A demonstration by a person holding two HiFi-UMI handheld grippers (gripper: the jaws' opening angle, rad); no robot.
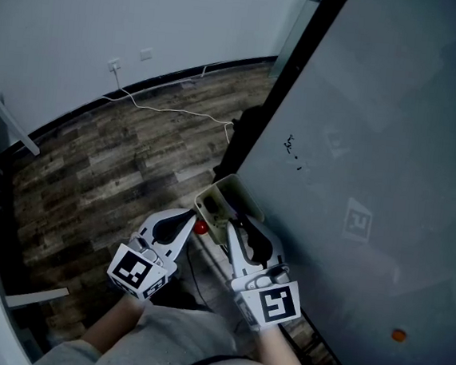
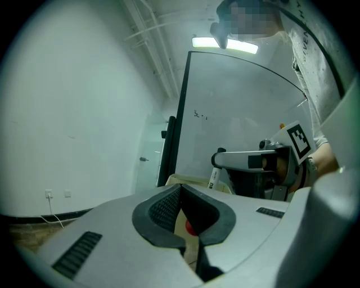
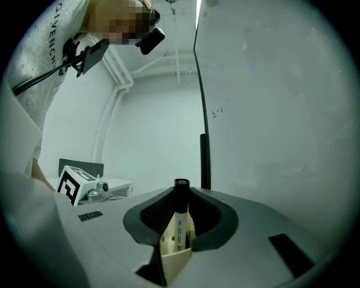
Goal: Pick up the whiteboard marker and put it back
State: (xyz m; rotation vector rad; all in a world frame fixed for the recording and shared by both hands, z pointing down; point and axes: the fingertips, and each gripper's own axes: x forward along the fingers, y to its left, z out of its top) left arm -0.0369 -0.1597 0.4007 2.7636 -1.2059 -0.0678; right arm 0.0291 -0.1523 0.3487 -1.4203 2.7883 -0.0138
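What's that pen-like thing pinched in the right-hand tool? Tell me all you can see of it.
It is a whiteboard marker: a white barrel with dark print too small to read, and a black cap on top. It stands nearly upright, clamped between the dark ribbed jaws of the right gripper, close beside the whiteboard. Its lower end is out of sight.

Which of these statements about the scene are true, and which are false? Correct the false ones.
1. The right hand-held gripper is shut on a marker. True.
2. The marker's cap is red. False: it is black.
3. The left hand-held gripper grips the marker too. False: its jaws are together with nothing gripped.
4. The floor is wood-patterned planks. True.
5. The whiteboard is covered in writing. False: only a few small marks show.
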